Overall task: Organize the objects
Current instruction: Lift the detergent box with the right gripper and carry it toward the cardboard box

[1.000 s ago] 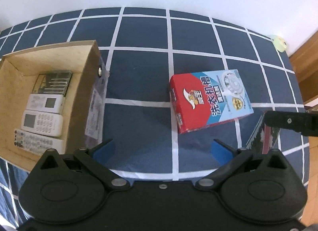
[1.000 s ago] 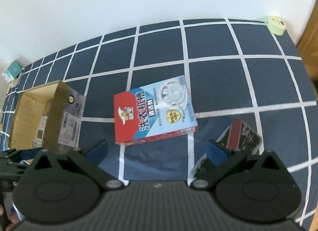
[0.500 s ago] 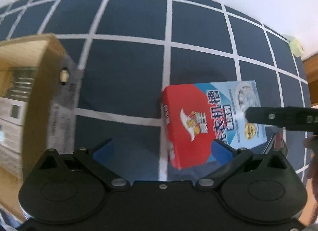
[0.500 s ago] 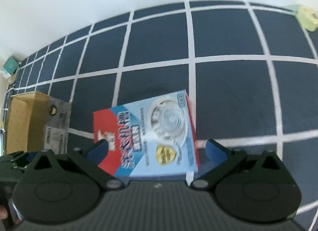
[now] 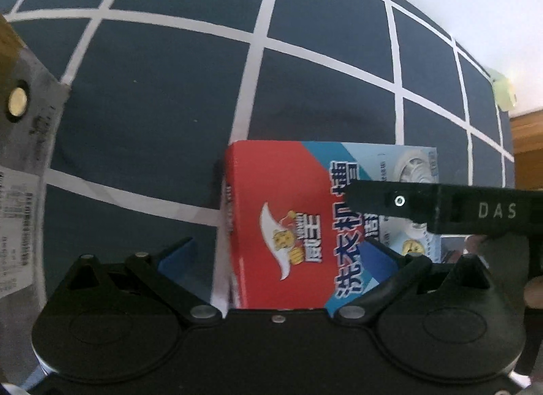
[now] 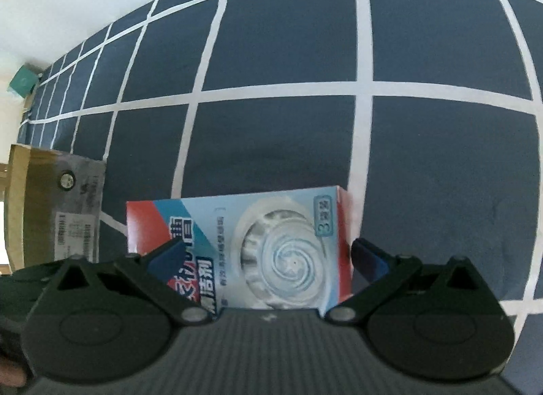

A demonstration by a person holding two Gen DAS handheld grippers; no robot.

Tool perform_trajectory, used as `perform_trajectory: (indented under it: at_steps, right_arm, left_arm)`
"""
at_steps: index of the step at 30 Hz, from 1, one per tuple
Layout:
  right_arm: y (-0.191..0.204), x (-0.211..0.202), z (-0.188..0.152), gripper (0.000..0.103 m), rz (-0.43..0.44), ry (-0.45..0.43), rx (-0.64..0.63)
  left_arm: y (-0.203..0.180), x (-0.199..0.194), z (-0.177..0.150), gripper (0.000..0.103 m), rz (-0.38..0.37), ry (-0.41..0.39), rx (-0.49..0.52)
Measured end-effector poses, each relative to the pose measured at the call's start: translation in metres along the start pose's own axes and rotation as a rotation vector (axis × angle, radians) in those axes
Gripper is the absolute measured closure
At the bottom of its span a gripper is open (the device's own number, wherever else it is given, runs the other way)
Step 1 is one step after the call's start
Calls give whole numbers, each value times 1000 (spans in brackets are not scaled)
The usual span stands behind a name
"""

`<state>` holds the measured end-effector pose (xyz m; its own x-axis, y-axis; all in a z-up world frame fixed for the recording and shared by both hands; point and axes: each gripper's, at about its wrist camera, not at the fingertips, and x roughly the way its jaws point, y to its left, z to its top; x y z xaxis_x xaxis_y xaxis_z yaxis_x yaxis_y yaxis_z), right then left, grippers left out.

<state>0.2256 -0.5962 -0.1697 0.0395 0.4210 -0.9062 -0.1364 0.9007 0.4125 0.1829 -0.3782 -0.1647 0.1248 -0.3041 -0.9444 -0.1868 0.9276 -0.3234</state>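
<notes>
I see the red-and-blue box (image 5: 292,225) low in the frame's centre, lying on the checked cloth (image 5: 163,106). My left tool (image 5: 276,255) and right tool (image 6: 268,252) both gape wide around it, gripping nothing. The cardboard box (image 6: 40,204) sits at the left edge.

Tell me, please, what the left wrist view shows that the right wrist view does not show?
Only the left wrist view shows the right gripper reaching over the box from the side, and a pale green object at the far edge. Only the right wrist view shows a small teal box far left. Both show the red and blue cleaner box on the grid-patterned cloth and the cardboard carton at left.
</notes>
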Motion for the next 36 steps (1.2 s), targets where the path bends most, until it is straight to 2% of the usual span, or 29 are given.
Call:
perform_trajectory:
  at_steps: [11, 19, 29, 36]
  right_arm:
    - [-2, 2, 5, 0, 11, 26, 3]
    - [-1, 1, 5, 0, 4, 23, 11]
    - [3, -2, -2, 0, 12, -2, 35]
    - [11, -11, -7, 0, 37, -34, 46]
  left_arm:
    - [0, 13, 10, 0, -80, 30, -43]
    - [-1, 15, 16, 0, -90, 43, -39]
    - [-6, 6, 15, 0, -59, 33, 2]
    - [-9, -15, 12, 0, -16, -4, 44]
